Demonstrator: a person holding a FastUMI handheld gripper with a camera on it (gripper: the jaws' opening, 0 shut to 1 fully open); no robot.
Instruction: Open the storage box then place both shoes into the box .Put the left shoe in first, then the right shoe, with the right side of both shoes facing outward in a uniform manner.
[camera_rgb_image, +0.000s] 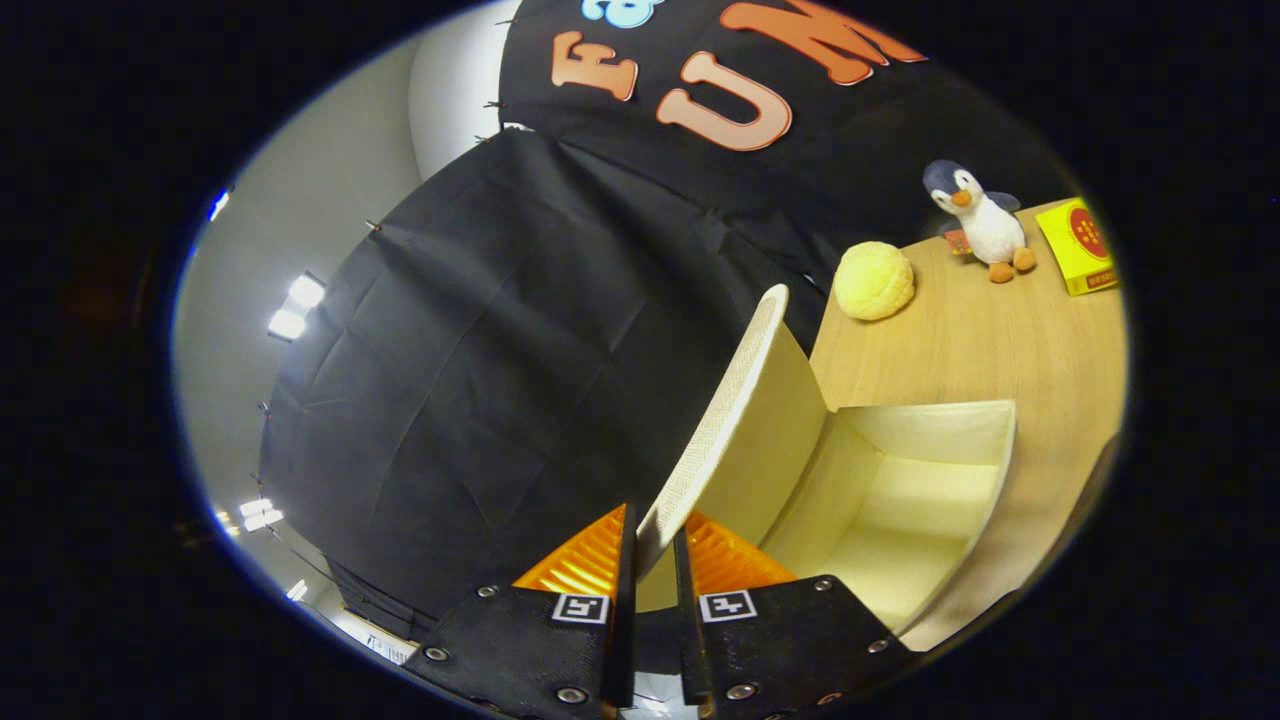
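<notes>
While jaws pinch the lid, storage box stands open.
Box interior bare on surface; both shoes still to go in.

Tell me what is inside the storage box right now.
The storage box shows bare pale walls and floor, no shoe in the visible part. The gripper is shut on the raised lid, and the lid and fingers cover the box's near corner.

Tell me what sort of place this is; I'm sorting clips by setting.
Probably a staged recording booth: black cloth walls, a light wooden tabletop holding a plush penguin toy, and the tool shut on the raised lid of a cream storage box.
</notes>
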